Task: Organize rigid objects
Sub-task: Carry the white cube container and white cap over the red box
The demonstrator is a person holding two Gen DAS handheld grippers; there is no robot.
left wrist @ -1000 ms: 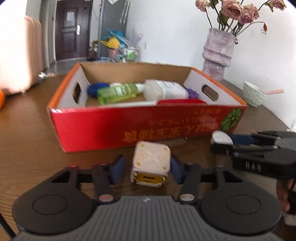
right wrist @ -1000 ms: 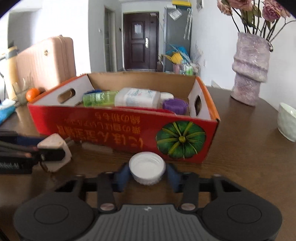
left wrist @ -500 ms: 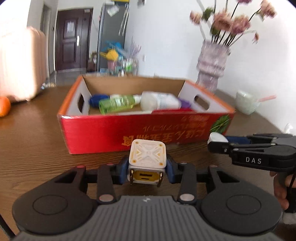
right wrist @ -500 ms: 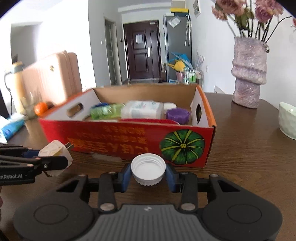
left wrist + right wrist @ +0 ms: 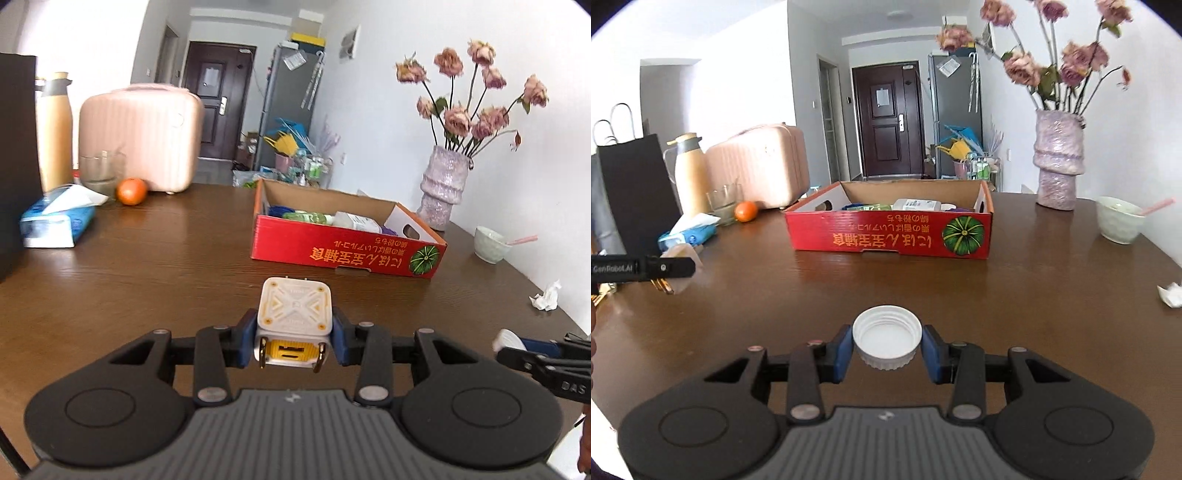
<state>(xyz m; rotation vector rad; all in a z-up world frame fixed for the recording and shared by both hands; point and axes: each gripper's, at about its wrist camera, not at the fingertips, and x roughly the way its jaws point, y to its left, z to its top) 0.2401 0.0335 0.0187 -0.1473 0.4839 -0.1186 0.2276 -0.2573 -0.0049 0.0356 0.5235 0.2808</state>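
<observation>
Rigid objects are held one in each gripper: a white plug adapter (image 5: 294, 325) is clamped between the pads of the left gripper (image 5: 294, 341), prongs toward the camera, and a white bottle cap (image 5: 887, 336) is pinched, open side up, in the right gripper (image 5: 887, 349). Both are carried clear above the wooden table (image 5: 1034, 288), well back from the red cardboard box (image 5: 890, 236), where bottles are already laid. Each is gripped across opposite sides, probably so that it can be released cleanly into the box, judged the intended destination.
</observation>
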